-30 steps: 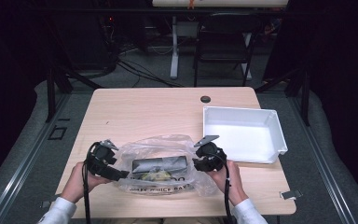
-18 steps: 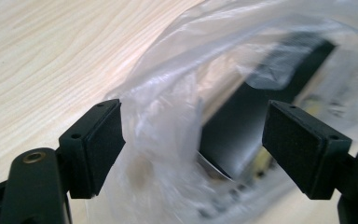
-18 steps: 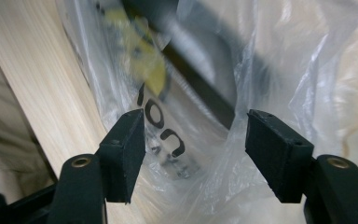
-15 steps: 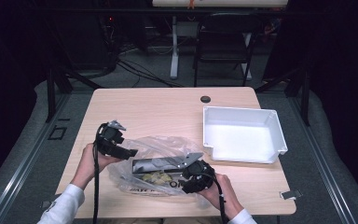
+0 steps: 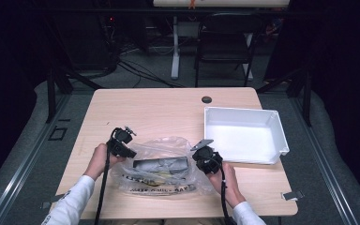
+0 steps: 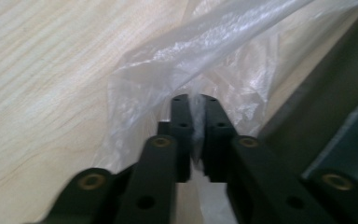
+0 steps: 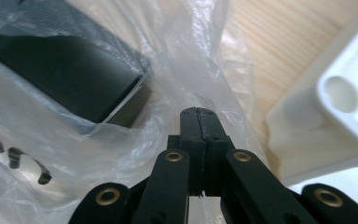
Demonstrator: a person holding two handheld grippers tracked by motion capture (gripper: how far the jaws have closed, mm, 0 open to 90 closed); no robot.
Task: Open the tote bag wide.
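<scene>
Plastic film of a clear bag (image 5: 161,165) is pinched at both ends by the two pairs of tongs. The bag is laid on the near half of the wooden worktop (image 5: 159,112), between the two hands, with dark printed lettering seen along its near edge. Inside it a dark box (image 5: 161,165) is held, its long axis set across the worktop from left to right, one end turned toward each pair of tongs.

The left tongs (image 6: 194,100) are seen at the bag's left edge in the high view (image 5: 122,143), and in the left gripper view their jaws are pressed together on a fold of the film, with the box's dark side just beside them at the right. The right tongs (image 7: 199,112) are found at the bag's right edge (image 5: 205,157); in the right gripper view their jaws are closed tight on the film, the end of the box lying ahead and to the left under the plastic.

A white tray (image 5: 243,136) is set on the right part of the worktop, near the right tongs, its corner visible in the right gripper view (image 7: 335,93). A small dark round thing (image 5: 206,99) is seen on the far part of the worktop.
</scene>
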